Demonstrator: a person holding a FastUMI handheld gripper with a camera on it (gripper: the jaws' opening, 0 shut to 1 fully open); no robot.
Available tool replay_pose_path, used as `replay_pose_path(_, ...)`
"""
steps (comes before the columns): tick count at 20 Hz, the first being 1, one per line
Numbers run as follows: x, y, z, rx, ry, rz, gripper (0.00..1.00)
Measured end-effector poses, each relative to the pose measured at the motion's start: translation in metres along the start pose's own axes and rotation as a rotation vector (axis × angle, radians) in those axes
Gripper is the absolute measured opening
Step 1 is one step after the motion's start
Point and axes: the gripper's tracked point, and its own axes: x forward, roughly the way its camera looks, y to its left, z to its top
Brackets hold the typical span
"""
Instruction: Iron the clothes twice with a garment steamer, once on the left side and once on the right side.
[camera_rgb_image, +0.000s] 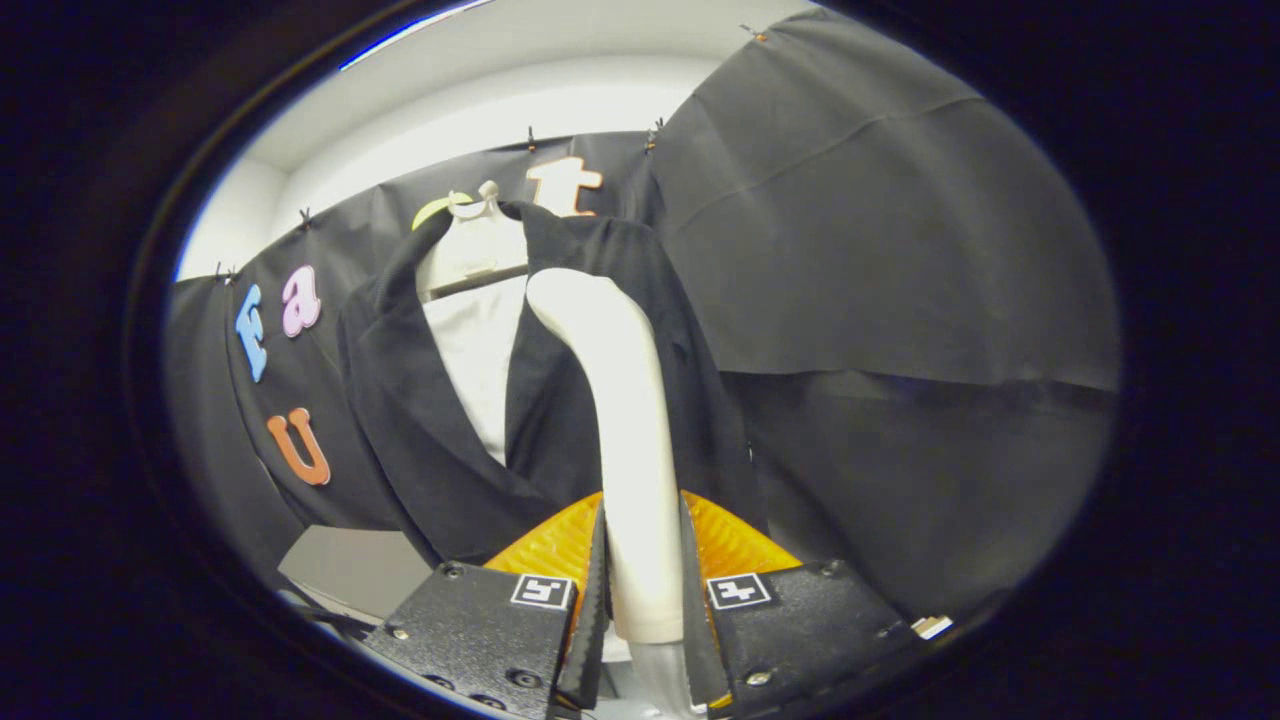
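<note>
Gripper view looks up along the two fingers (645, 590) at a white garment steamer (625, 420). The fingers are pinching the steamer's handle, one on each side, and both press on it. The handle goes up between them and bends at the top toward the clothes.

The clothes are a dark jacket (420, 420) hanging just beyond the steamer. It hangs on a white hanger (478, 250) against the booth's black wall. The jacket is open at the front, and something white shows in the gap. The steamer's bent top sits in front of the right half of the jacket. I cannot tell if it is touching the cloth or only near it.

Far below on the left, a bit of grey tabletop (350, 570) shows under the jacket.

I think the step now is steaming one side of the jacket, most likely the right side, with the head up high near the shoulder. I cannot tell how much of the job is done.

The next move likely calls for sliding the head slowly down the cloth. The hold should stay tight so the handle does not slip. The left side will need its own pass too.
</note>
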Motion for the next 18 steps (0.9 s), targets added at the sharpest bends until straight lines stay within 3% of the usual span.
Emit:
replay_pose_path(7,0.019,0.008,-0.012,-0.050,0.029,-0.008,0.36)
replay_pose_path(18,0.022,0.015,-0.067,-0.095,0.105,-0.055,0.36)
